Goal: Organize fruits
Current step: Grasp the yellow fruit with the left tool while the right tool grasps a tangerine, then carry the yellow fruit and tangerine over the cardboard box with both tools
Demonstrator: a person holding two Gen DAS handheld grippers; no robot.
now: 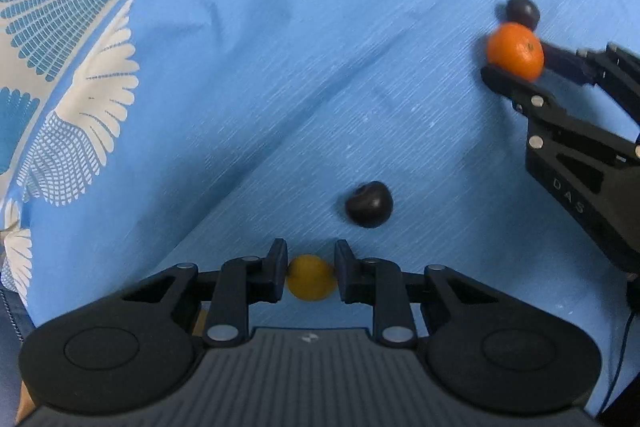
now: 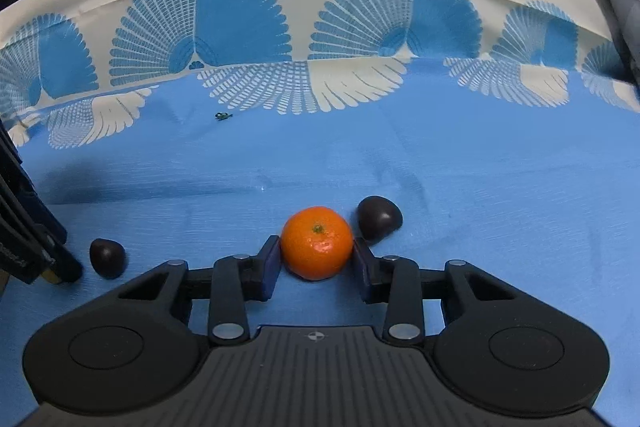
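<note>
At the bottom centre of the left wrist view we see our left gripper (image 1: 311, 277) clamped narrow on a small yellow fruit (image 1: 311, 278), a pad touching each side of it. Just above and right of it lies a dark plum (image 1: 369, 204), apart from the fingers. At the right edge of that frame our right gripper (image 1: 516, 61) holds the orange mandarin (image 1: 516, 51), with a second dark plum (image 1: 522, 12) touching the mandarin from behind.

In the right wrist view the right gripper (image 2: 316, 259) presses the mandarin (image 2: 317, 242) from both sides at lower centre. One plum (image 2: 378, 218) sits just beside its right finger, another (image 2: 107, 257) lies at lower left near the left gripper's body.

The blue tablecloth (image 2: 480, 187) lies bare across the middle and right of that frame. Its fan-patterned border (image 2: 360, 39) runs along the upper part, where the cloth changes to cream. A tiny green scrap (image 2: 223, 115) lies near that border.
</note>
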